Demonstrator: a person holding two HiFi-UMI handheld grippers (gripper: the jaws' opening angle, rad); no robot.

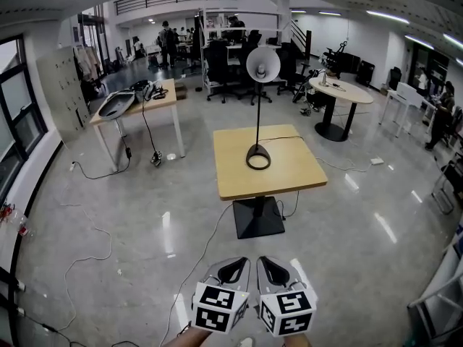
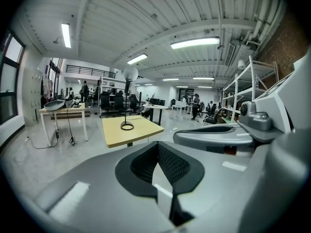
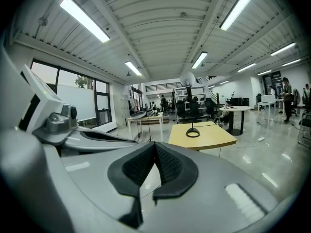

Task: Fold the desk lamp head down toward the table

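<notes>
The left gripper [image 1: 233, 266] and the right gripper [image 1: 274, 266] are held side by side at the bottom of the head view, over the glossy grey floor [image 1: 145, 223]. Each carries a cube with black-and-white square markers at its rear. In the left gripper view the two dark ribbed pads are seen pressed together at their tips, with nothing caught between them. The same is seen in the right gripper view: the pads are closed on each other and nothing is held.

Both grippers are pointed toward the square light-wood table on a black pedestal base [image 1: 296, 172], which is well apart from them. The black desk lamp with a ring-shaped base, a thin stem and a round white head [image 1: 258, 121] is placed near the middle of that tabletop. Its stem is kept upright, and its head is raised at the top of the stem, not folded down. A thin dark cable [image 1: 286, 137] is laid from the lamp base across the tabletop toward the far right edge.

Further back, a long wooden table with white legs [image 1: 163, 100] is seen at the left and a round pale table [image 1: 346, 89] at the right.
</notes>
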